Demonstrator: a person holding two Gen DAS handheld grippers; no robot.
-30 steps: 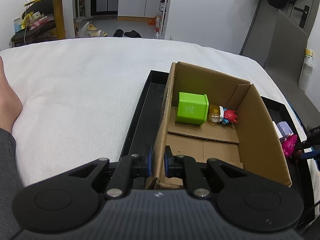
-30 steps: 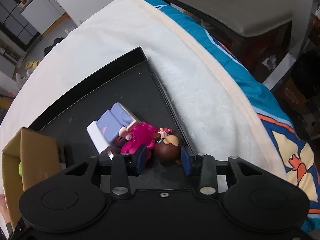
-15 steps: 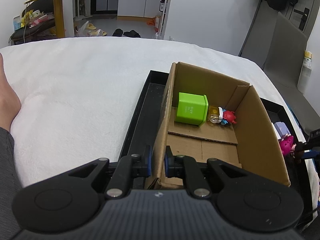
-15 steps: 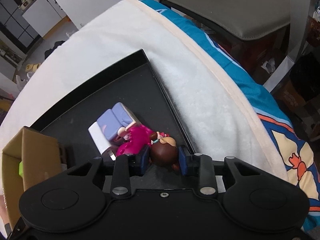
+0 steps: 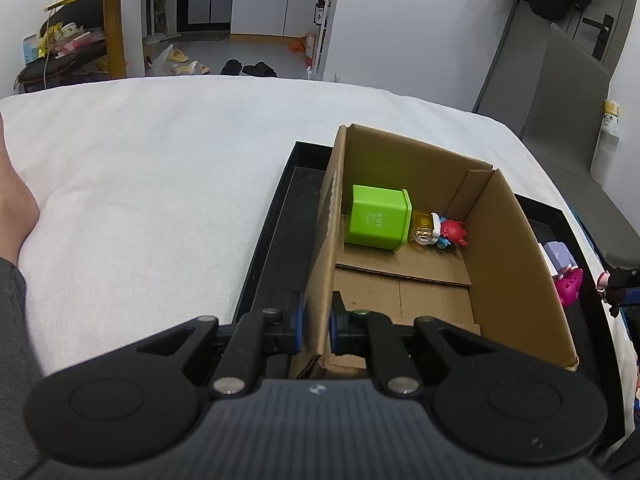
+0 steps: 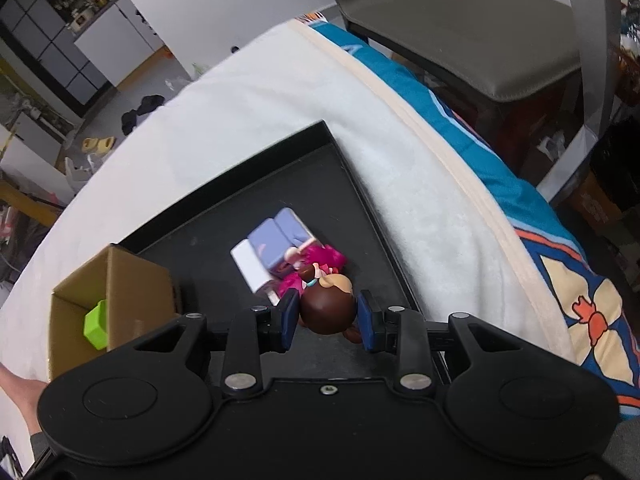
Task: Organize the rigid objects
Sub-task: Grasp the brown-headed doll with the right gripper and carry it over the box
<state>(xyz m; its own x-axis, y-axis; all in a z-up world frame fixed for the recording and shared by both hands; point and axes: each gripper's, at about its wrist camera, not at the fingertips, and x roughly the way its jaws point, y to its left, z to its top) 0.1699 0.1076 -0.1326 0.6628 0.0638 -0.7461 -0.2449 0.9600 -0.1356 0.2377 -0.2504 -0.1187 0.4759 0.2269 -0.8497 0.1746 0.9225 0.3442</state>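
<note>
Cardboard box (image 5: pixel 516 248) stands open in the middle of the left wrist view, on a black tray (image 5: pixel 280 216) that lies on a white blanket (image 5: pixel 160 168). The left gripper (image 5: pixel 316 322) is at the bottom centre of this frame, and its two blue pads are pressed on the near left wall of the box, one pad outside and one inside, so the claw is narrow and holds the cardboard. At the far end inside the box lie a green cube (image 5: pixel 378 216), a small yellow toy (image 5: pixel 424 228) touching it, and a red and blue figure (image 5: pixel 450 234) just beside that one.

In the right wrist view the right gripper (image 6: pixel 328 318) is at the lower centre. Its pads press from both sides on the round brown head of a small doll (image 6: pixel 328 304), so this claw is partly closed and holds the doll. Behind the doll, toward the middle of the frame, a pink toy (image 6: pixel 332 258) and a lilac and white block (image 6: pixel 272 248) lie on the tray floor, touching each other. The box with the green cube shows at the left edge. At the right side of the frame a blue patterned cloth (image 6: pixel 520 200) hangs under the blanket edge, and a grey chair (image 6: pixel 460 28) is in the upper right.
</note>
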